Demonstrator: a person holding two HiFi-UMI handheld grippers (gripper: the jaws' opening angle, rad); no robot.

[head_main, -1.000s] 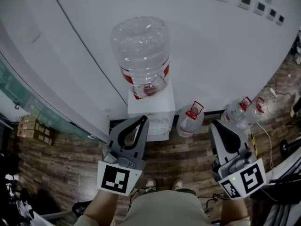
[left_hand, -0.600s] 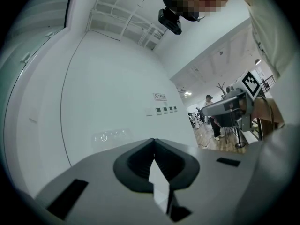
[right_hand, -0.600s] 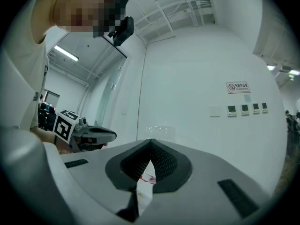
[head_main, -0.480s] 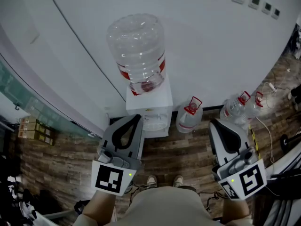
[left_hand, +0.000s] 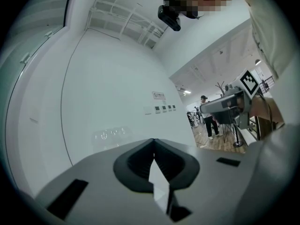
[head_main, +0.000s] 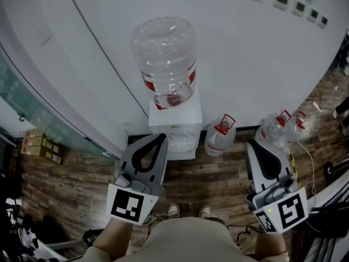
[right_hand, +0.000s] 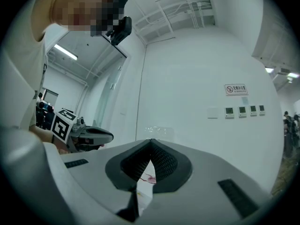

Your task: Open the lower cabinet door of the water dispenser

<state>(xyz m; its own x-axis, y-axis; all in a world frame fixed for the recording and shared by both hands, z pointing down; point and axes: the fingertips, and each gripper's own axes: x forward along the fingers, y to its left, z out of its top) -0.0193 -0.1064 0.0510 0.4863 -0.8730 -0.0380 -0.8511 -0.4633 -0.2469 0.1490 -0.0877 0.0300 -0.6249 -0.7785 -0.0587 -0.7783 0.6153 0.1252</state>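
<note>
Water dispenser (head_main: 175,125): white, stood against the wall, bottle (head_main: 164,59) on top; its lower door could not be seen from above. You held your left hand-held gripper (head_main: 161,137) before it and your right hand-held gripper (head_main: 252,144) aside, both pressed together and empty.

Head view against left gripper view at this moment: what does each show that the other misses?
Head view only: spare bottles beside the water dispenser, the person's shoes, stacked boxes. Left gripper view only: ceiling pipework and a person standing far off. Both: the wall panels, the dispenser's top bottle, the left gripper and the right gripper.
</note>
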